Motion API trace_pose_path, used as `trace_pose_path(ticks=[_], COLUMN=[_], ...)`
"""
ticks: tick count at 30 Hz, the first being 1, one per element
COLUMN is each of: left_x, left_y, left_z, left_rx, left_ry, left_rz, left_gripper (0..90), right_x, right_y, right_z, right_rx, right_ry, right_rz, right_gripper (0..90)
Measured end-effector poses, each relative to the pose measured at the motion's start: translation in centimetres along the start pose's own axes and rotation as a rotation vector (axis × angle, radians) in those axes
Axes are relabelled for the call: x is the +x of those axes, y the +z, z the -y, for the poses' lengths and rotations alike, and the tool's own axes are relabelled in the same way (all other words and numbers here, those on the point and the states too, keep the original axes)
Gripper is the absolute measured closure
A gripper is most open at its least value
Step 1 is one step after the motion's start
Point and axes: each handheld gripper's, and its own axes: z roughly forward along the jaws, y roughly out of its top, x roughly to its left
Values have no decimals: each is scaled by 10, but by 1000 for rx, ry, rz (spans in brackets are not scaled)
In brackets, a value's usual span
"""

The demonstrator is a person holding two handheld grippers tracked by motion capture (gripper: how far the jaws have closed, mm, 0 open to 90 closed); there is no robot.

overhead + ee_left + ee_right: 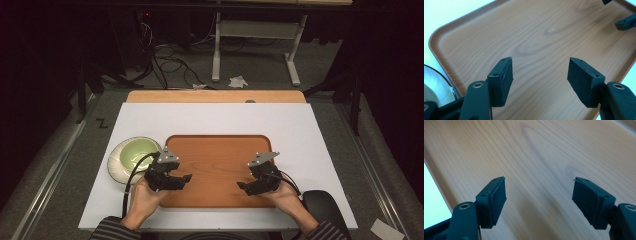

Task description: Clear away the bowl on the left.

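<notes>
We see the wooden tray [217,167] flat on the white tabletop [215,117], bare, near its front edge. Left tongs [184,179] hover over the tray's left part, jaws spread, nothing between them. Right tongs [243,186] over its right part, also spread and empty. Green bowl [134,156] sits just beside the tray's left rim.
</notes>
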Motion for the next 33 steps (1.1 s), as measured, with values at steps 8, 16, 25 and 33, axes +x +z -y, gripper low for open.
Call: trace_pose_path(ticks=[8, 16, 25, 33], left_x=[4, 9, 16, 21], left_y=[-5, -13, -19, -24], left_z=[0, 0, 1, 2], left_rx=[-19, -27, -46, -56], left_ry=[-17, -64, -83, -93], left_rz=[-20, -51, -58, -70], left_gripper=[343, 343, 344, 335], right_x=[1, 1, 0, 1], right_y=[0, 0, 0, -1], right_z=[0, 0, 0, 0], right_rx=[1, -1, -1, 1], right_ry=[-5, -5, -4, 0], right_rz=[1, 1, 2, 0], right_gripper=[286, 286, 287, 287])
